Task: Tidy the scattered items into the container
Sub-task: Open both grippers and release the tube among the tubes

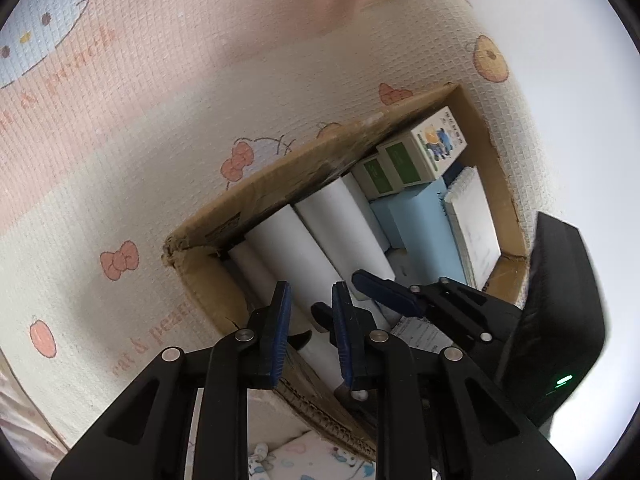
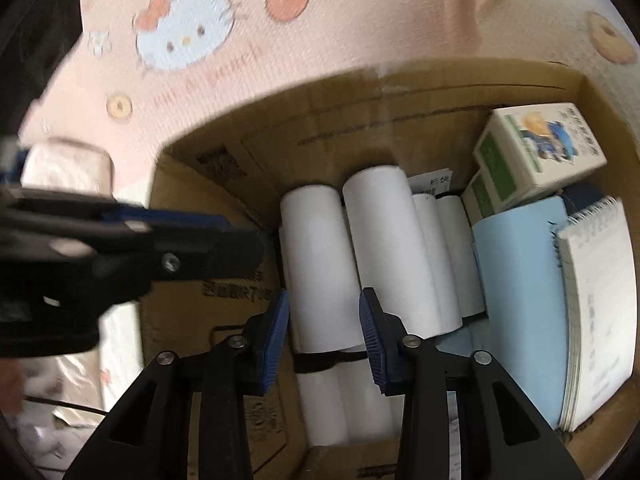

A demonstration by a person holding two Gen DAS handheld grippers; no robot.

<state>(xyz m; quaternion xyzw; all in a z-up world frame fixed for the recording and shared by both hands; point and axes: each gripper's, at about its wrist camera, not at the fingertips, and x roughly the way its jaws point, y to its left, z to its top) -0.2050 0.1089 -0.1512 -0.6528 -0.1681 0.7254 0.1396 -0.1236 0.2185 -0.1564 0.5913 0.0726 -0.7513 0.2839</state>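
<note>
An open cardboard box stands on a pink cartoon mat. Inside lie several white rolls, green-and-white small boxes, a light blue pad and a spiral notebook. My left gripper hovers over the box's near corner, jaws narrowly apart and empty. My right gripper hangs above the rolls, jaws apart, with one roll showing beneath the gap. One of its blue fingers shows in the left wrist view.
The mat surrounds the box. A pale folded bundle lies left of the box, with a dark cable nearer me. Printed cloth lies by the box's near wall. The right gripper's black body crowds that side.
</note>
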